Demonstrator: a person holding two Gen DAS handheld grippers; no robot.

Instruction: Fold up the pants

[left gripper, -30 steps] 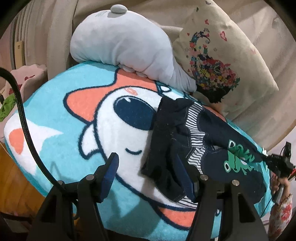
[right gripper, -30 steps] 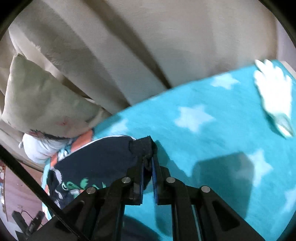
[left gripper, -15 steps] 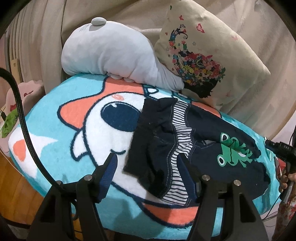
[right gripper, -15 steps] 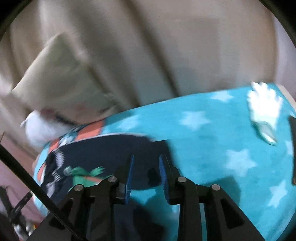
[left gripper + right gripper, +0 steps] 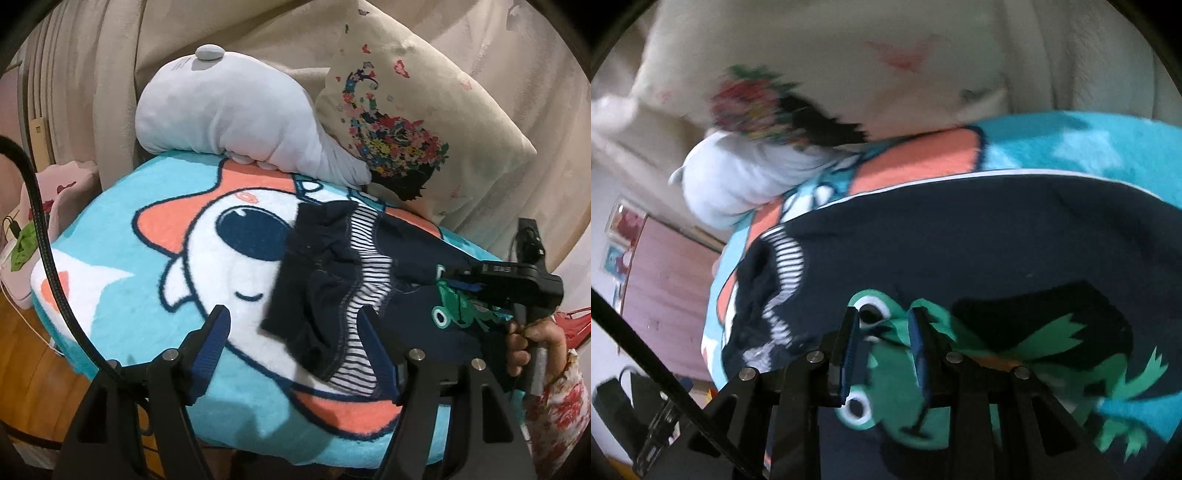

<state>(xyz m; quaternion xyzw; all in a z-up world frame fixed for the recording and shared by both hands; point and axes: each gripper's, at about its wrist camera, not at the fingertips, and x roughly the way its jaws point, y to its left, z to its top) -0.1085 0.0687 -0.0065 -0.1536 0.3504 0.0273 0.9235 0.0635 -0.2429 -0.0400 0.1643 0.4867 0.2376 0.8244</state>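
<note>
Pants (image 5: 369, 273), navy with a green frog print, lie rumpled on a cartoon blanket (image 5: 147, 236) over a bed. Left gripper (image 5: 295, 343) hovers near the striped waistband, fingers spread. Right gripper (image 5: 882, 347) rests partly spread on the frog. Fabric looks soft and light; hems or waistband suit pinching

Soft, even indoor light fills both views, with no glare. The left wrist view is sharp; the left gripper (image 5: 295, 343) casts a faint shadow on the blanket (image 5: 122, 258) below its fingers. The right wrist view is smeared by motion blur: the cushion (image 5: 820, 74) far beyond the right gripper (image 5: 884, 332) is streaked, and the frog print (image 5: 882, 391) is soft. Fisheye bending curves both edges, and the corners go black.
</note>
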